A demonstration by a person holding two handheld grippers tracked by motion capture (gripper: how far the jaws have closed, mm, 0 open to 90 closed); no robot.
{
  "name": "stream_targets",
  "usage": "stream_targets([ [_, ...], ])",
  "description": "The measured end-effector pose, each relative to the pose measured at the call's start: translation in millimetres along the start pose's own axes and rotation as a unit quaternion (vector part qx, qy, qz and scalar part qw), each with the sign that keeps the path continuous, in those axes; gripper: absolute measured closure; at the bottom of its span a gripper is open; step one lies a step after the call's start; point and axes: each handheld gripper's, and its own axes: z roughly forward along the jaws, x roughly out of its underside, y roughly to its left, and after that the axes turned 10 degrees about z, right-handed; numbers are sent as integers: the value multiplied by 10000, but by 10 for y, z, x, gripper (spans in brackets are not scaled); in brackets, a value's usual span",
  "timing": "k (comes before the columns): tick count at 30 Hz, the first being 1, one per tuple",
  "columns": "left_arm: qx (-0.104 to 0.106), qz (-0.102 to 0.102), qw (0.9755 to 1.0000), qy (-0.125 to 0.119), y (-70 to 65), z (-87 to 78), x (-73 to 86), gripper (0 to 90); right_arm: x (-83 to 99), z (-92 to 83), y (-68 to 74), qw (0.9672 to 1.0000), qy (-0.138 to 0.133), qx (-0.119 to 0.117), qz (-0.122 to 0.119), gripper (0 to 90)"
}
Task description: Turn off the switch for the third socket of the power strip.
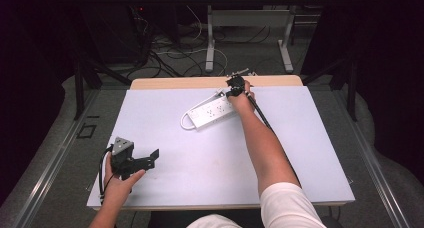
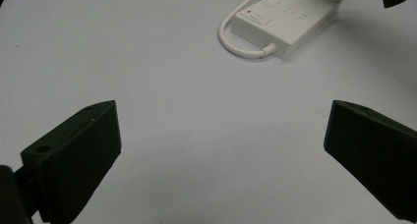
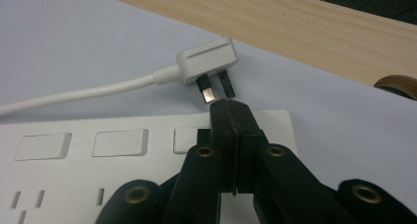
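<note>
The left gripper point(image 1: 150, 158) rests at about eight o'clock on the table point(image 1: 310, 163), jaws spread wide, nothing between them. Up at twelve o'clock lies the power strip point(image 1: 212, 112). The right gripper point(image 3: 230, 117) is clenched empty above it (blades of the plug point(image 3: 206, 62) just beyond); a careless push could skid the strip.

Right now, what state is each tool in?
Left tool: open, empty, over bare mat.
Right tool: shut, nothing visibly between its jaws, tips over the power strip near the plug.
</note>
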Motion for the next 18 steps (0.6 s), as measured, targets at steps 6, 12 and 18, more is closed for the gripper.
stream_targets([
  [6,-7,-4,10000,-8,4,-1,-2,8,-5,-5,-15,10000,12,31,-5,900],
  [12,-2,1,10000,-6,3,0,-2,8,-19,-33,-17,10000,-16,51,-28,833],
  [18,-12,-1,10000,-19,4,-4,-1,8,-49,-88,-24,9999,-122,102,-9,746],
])
